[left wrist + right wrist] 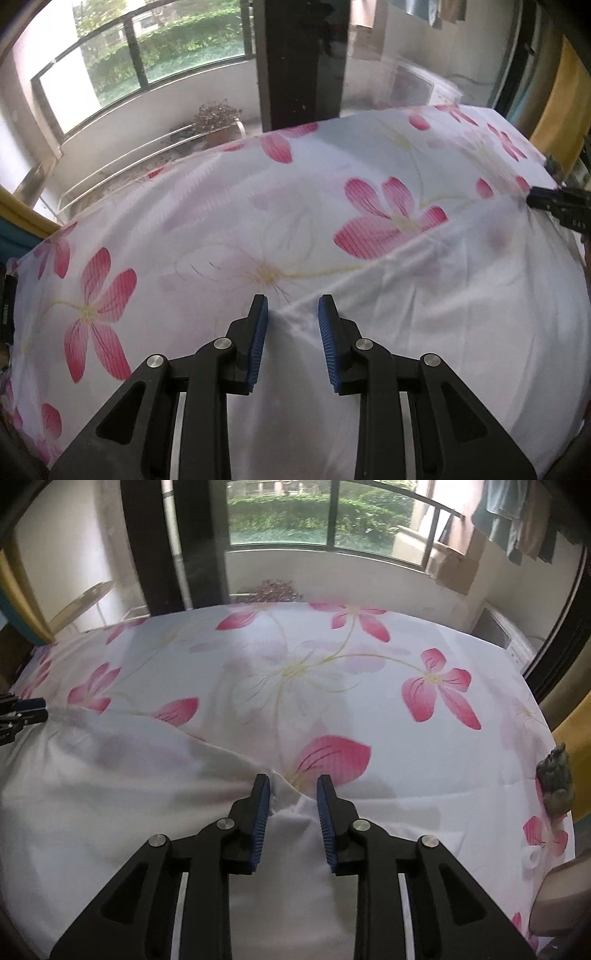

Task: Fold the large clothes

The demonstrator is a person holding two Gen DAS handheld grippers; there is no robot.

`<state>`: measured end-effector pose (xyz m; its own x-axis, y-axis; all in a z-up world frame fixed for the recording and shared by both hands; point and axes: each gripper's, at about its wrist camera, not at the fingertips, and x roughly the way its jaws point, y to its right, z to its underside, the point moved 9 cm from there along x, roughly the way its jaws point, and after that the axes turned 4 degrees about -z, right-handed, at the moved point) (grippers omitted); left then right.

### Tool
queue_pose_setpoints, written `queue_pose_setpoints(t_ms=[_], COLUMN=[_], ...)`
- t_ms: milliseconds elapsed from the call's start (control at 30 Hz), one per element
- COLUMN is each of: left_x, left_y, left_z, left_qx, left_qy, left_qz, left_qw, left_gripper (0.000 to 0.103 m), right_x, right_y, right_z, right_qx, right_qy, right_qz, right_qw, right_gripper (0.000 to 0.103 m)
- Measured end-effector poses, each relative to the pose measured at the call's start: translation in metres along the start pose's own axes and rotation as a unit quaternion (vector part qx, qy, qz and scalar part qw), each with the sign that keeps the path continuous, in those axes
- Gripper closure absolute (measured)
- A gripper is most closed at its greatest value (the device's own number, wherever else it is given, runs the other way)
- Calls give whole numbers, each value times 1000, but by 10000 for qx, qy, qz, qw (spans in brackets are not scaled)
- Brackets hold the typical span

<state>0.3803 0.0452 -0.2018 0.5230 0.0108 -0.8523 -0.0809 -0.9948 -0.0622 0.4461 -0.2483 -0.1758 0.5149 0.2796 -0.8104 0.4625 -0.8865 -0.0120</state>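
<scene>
While we lay the fold: keep its edge straight.
Left gripper [293, 306]: parted over floral sheet [369, 177], holding nothing.
Right gripper [291, 786]: parted, folded edge [155, 720] between, unpinched.

The sheet [369, 266] was thin woven cloth, matt and smooth, printed with pink flowers; its folded-over part showed a plain white, faintly translucent reverse with soft creases. The left gripper [293, 306] and the right gripper [293, 786] had arms of matt black plastic, joined by bright, polished metal pins. Their pads [260, 332] were blue, ribbed and rubber-like. The window frame [136, 62] looked like dark painted metal around clear glass. A small figurine [556, 781] appeared dull and rough.
</scene>
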Motion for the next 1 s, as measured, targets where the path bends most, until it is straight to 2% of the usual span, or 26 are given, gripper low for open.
queue_pose_setpoints(t_ms=[200, 400, 500, 567, 800, 1000], left_x=[-7, -40, -61, -76, -104, -95], left_y=[-6, -42, -68, -87, -143, -153], left_z=[1, 21, 39, 52, 110, 150], left_qx=[-71, -522, -834, -1003, -1581, -1688], left_qy=[54, 262, 378, 469, 393, 151], left_qz=[-25, -265, -441, -606, -1079, -1035], left_qw=[10000, 9979, 9948, 9920, 9807, 9801], left_gripper=[73, 73, 69, 61, 60, 60], right_x=[-1, -16, -25, -33, -54, -71], right_y=[2, -2, -5, -9, -26, -47], right_z=[-4, -1, 3, 7, 20, 33], right_qx=[137, 129, 186, 182, 199, 242], right_qy=[41, 124, 169, 199, 287, 384], right_qz=[69, 105, 88, 76, 29, -85], right_qw=[9999, 9998, 9996, 9996, 9994, 9989], right_gripper=[75, 75, 75, 75, 75, 74])
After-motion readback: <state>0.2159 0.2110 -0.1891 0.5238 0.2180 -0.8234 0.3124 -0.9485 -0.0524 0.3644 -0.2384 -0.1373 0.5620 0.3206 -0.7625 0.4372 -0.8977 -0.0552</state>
